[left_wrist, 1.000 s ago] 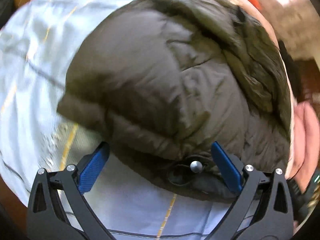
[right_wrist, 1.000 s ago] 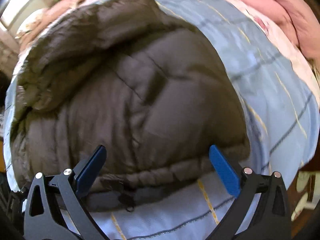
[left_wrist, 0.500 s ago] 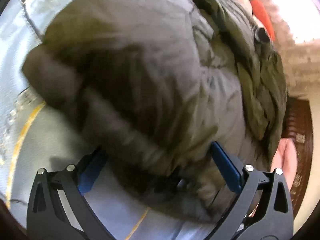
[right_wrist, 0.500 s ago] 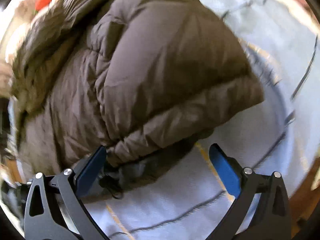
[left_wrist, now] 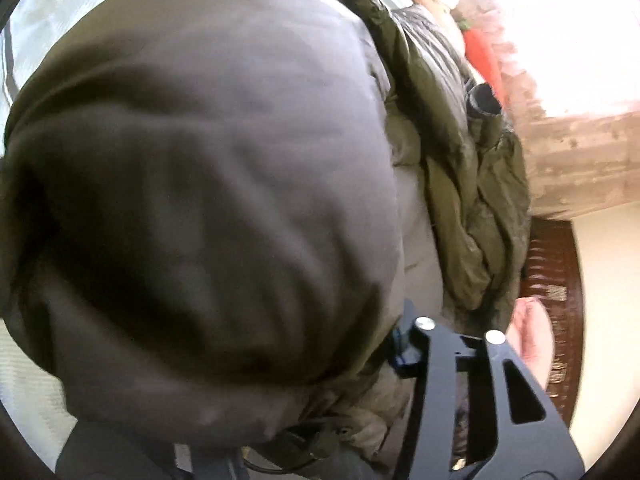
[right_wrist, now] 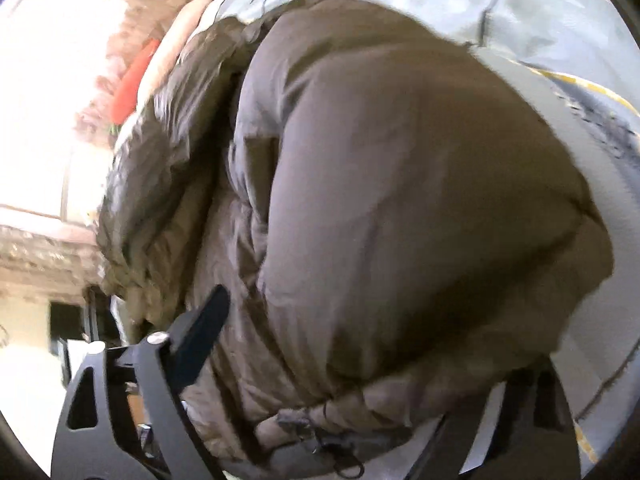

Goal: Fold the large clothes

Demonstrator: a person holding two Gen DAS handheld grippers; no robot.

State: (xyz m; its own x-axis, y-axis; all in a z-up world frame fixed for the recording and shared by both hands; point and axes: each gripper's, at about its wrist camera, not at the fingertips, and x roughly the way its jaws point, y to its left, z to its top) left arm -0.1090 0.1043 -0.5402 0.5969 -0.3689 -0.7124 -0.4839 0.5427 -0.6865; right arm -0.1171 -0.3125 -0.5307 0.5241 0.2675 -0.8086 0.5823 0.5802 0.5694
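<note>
While both grippers (left_wrist: 304, 412) (right_wrist: 352, 392) press into the jacket (left_wrist: 208, 184) hem, seemingly to fold it over the bedsheet (right_wrist: 540, 20), padding hides whether their fingers grip.

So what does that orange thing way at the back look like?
Start at the big puffy brown jacket on the pale blue bedsheet. Look past its far edge, toward the bright window. The orange thing lies there, long and narrow, the only bright orange among browns, blues and pinks.
</note>
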